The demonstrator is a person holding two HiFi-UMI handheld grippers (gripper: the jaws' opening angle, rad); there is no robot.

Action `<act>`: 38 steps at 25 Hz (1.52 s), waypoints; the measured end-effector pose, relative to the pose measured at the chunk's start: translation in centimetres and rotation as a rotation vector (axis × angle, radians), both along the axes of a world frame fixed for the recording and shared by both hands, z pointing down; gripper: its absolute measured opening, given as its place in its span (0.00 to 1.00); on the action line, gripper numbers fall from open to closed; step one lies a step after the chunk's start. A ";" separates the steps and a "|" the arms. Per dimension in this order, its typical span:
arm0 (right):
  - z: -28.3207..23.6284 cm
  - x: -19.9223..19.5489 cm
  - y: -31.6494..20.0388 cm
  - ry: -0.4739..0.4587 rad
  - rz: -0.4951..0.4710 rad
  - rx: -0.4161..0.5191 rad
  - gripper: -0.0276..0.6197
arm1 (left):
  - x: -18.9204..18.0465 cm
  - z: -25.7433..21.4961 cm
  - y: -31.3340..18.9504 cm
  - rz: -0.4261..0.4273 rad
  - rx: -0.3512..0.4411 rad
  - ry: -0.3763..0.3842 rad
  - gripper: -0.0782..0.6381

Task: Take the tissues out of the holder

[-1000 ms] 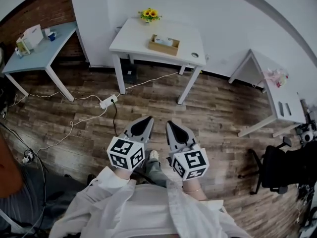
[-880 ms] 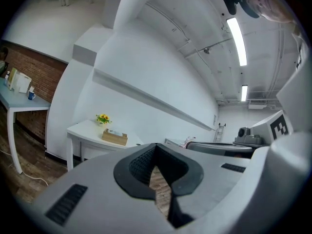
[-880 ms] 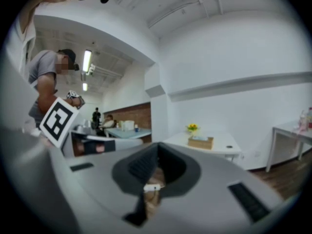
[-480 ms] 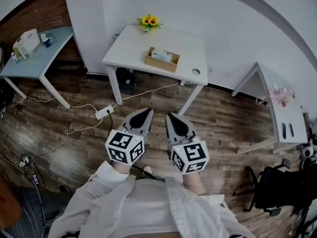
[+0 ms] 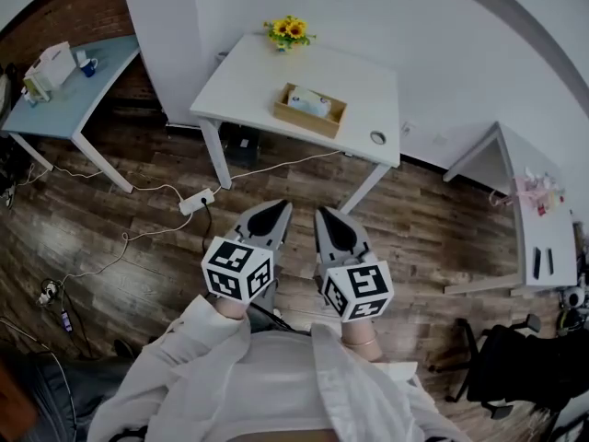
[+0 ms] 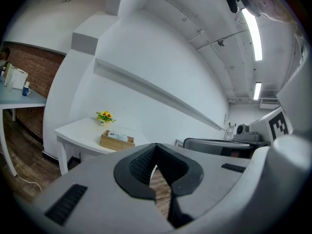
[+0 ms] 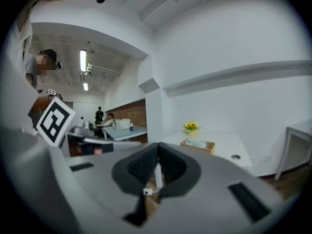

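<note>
A wooden tissue holder point(image 5: 310, 110) with pale tissues point(image 5: 308, 103) in it stands on a white table point(image 5: 258, 76) ahead of me. My left gripper point(image 5: 274, 211) and right gripper point(image 5: 328, 216) hang side by side over the wood floor, well short of the table. Both are shut, with nothing between their jaws. From the left gripper point(image 6: 156, 152) the holder point(image 6: 117, 140) shows far off at the left. From the right gripper point(image 7: 157, 152) the holder point(image 7: 197, 145) sits far off at the right.
Yellow flowers point(image 5: 292, 29) stand at the table's back edge, and a round cable hole point(image 5: 378, 138) is at its right. A blue table point(image 5: 78, 86) is at the left, another white table point(image 5: 525, 215) at the right, a power strip with cables point(image 5: 198, 199) on the floor, a black chair point(image 5: 515, 376) at lower right.
The white table and holder have drawn a little nearer and shifted right in the head view. Both grippers stay shut and side by side.
</note>
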State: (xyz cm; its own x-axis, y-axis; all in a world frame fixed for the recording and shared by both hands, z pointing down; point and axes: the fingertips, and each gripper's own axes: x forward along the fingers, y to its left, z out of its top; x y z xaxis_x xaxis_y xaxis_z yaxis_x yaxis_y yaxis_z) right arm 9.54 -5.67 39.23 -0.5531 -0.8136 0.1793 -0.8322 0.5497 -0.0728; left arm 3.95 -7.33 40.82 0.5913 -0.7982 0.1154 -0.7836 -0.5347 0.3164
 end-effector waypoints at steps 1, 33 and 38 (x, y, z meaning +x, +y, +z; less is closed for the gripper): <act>0.4 -0.1 -0.4 0.002 -0.002 -0.010 0.06 | 0.1 0.3 -0.6 0.007 -0.007 0.000 0.13; 2.4 -1.2 -30.6 -0.003 0.125 -0.085 0.06 | -0.1 1.2 -31.0 0.208 -0.025 -0.017 0.13; 3.8 -1.5 -31.7 -0.021 0.103 -0.130 0.06 | -0.5 2.2 -31.9 0.197 -0.055 -0.009 0.13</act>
State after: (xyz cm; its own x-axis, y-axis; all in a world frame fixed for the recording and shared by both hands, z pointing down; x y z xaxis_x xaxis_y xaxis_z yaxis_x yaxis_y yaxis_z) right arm 8.00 -37.32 43.00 -0.4728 -0.8367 0.2764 -0.8811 0.4465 -0.1555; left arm 3.49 -39.18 43.01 0.7339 -0.6598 0.1617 -0.6687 -0.6599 0.3426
